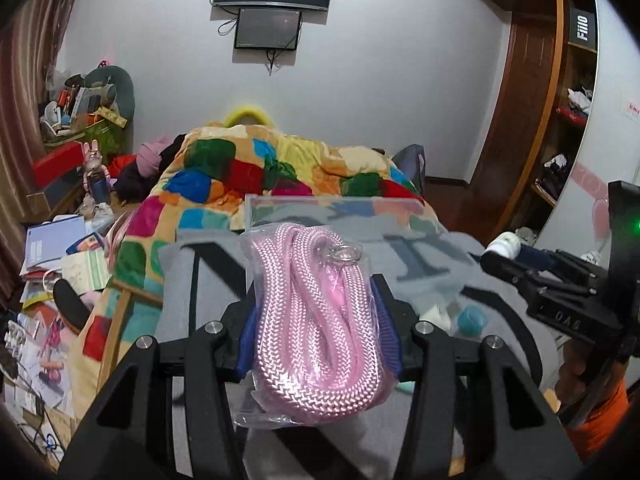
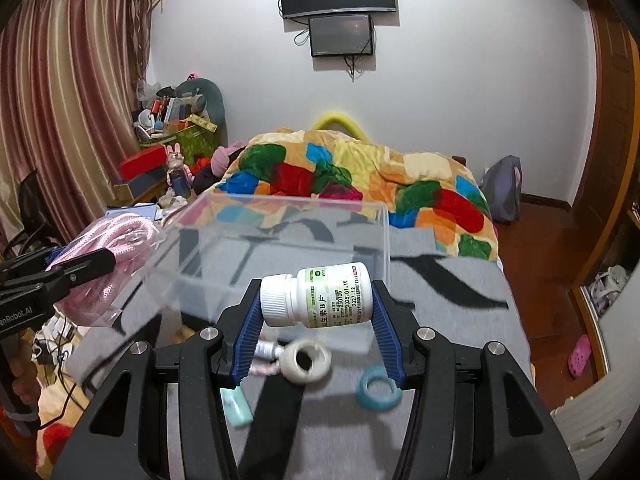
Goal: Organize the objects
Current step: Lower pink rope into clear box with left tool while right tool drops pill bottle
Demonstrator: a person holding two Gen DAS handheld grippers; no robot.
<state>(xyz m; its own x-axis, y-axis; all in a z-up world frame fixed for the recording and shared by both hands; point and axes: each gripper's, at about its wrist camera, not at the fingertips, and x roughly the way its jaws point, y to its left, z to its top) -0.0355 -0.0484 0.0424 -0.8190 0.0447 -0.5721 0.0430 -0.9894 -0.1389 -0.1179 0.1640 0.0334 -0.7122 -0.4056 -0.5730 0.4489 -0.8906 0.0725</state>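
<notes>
My left gripper (image 1: 316, 316) is shut on a bag of pink rope (image 1: 316, 320) and holds it above the grey blanket, just short of the clear plastic box (image 1: 256, 210). The rope bag also shows at the left of the right wrist view (image 2: 120, 236). My right gripper (image 2: 316, 300) is shut on a white pill bottle (image 2: 320, 294), held sideways in front of the clear box (image 2: 280, 232). The bottle and right gripper show at the right of the left wrist view (image 1: 504, 246).
On the grey blanket (image 2: 440, 320) lie a grey ring (image 2: 308, 362), a blue tape ring (image 2: 378, 392) and a small teal packet (image 2: 238, 404). A colourful quilt (image 2: 360, 172) covers the bed behind. Clutter fills the floor at left (image 1: 52, 280); a wardrobe (image 1: 560, 120) stands at right.
</notes>
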